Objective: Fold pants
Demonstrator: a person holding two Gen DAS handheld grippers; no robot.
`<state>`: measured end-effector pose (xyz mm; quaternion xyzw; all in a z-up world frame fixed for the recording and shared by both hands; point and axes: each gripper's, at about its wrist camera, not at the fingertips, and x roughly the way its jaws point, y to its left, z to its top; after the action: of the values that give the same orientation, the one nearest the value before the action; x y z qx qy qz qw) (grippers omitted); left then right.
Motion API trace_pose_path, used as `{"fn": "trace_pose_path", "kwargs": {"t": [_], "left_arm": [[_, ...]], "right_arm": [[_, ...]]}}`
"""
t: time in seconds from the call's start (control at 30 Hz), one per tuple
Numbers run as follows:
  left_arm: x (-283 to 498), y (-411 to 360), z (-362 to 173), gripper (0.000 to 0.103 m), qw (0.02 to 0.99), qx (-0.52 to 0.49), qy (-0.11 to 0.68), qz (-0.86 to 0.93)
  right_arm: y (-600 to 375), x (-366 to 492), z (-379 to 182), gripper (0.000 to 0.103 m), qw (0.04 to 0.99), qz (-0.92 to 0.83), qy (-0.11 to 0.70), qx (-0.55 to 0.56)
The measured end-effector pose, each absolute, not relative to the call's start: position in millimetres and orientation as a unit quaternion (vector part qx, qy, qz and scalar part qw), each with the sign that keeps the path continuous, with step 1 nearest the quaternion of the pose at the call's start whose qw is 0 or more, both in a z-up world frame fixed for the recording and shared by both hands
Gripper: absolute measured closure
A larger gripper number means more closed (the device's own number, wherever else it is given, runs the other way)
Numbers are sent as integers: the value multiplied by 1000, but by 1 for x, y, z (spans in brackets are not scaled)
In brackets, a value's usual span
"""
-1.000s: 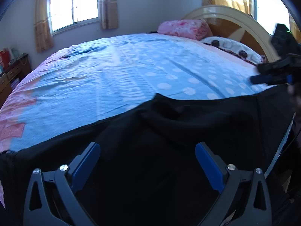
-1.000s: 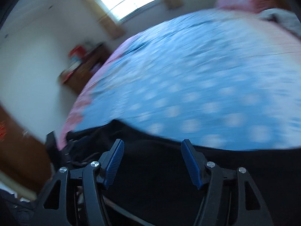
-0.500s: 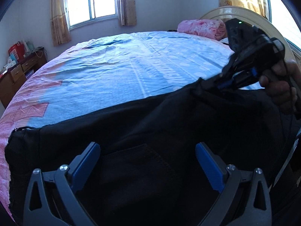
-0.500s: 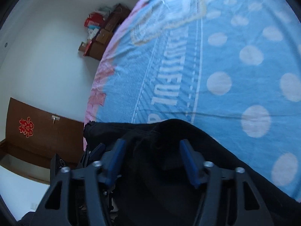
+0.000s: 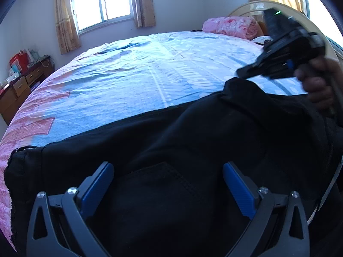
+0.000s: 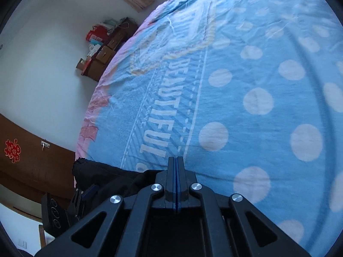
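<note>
So the black pants [image 5: 193,150] are spread across the near edge of the bed, filling the whole lower half of the left wrist view, with a back pocket patch showing bottom centre between the tool's fingers. The left gripper [image 5: 168,186] sits right over that pocket area with its blue pads [image 5: 97,184] spread wide, nothing pinched between them.

Over at the right side of that same view the right gripper [image 5: 278,64] is up in the air, a hand [image 5: 317,85] wrapped around its handle, and a bunched ridge of the black fabric rises toward its tip. In the right wrist view the right gripper [image 6: 176,165] has its two fingers pressed flat together at bottom centre, just a thin blue line between them. Whether there's cloth actually caught in there I honestly can't tell; the dark fabric [image 6: 111,180] sits just to the lower left of the closed fingers.

The bed sheet [image 6: 246,85] is light blue with white dots and the word BEAUTIFUL printed down it, pink along the edge. A pink pillow [image 5: 229,26] is in the upper right of the left view by the headboard, window [image 5: 103,2] with curtains top centre, and a wooden dresser [image 5: 19,87] at the left edge
</note>
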<state>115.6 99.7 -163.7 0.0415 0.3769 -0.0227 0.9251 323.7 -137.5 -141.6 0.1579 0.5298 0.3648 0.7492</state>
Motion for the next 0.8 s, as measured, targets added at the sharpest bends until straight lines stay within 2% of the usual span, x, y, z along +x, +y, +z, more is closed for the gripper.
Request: {"fn": "trace_pose_path", "kwargs": {"t": [0.03,0.07,0.1,0.13,0.17,0.2,0.4,0.47,0.57,0.8], "left_arm": [[117,100,-164,0,924,40,379,-21],[117,100,-163,0,923,38,382,-18],[118,100,-163,0,922,38,384,-16],[118,99,-163,0,922,38,386,-14],[119,100,-163,0,921,35,388,-12],[119,100,-163,0,921,32,389,-11],[122,99,-164,0,917,34,396,-8],[121,99,-164,0,918,36,395,-10],[122,100,-164,0,917,38,397,-10],[121,96,-157,0,911,35,410,4]], "right_arm": [[-141,318,-132,100,758,365,520,152],[-144,308,-122,93,767,364,508,144],[-155,298,-113,76,771,371,498,141],[-156,286,-103,65,770,387,486,141],[-156,277,-98,43,768,401,479,144],[-154,268,-96,34,765,412,473,147],[-130,230,-132,34,749,411,514,72],[-141,237,-140,36,758,401,505,98],[-157,255,-146,51,756,390,504,149],[-168,240,-137,49,765,382,503,130]]}}
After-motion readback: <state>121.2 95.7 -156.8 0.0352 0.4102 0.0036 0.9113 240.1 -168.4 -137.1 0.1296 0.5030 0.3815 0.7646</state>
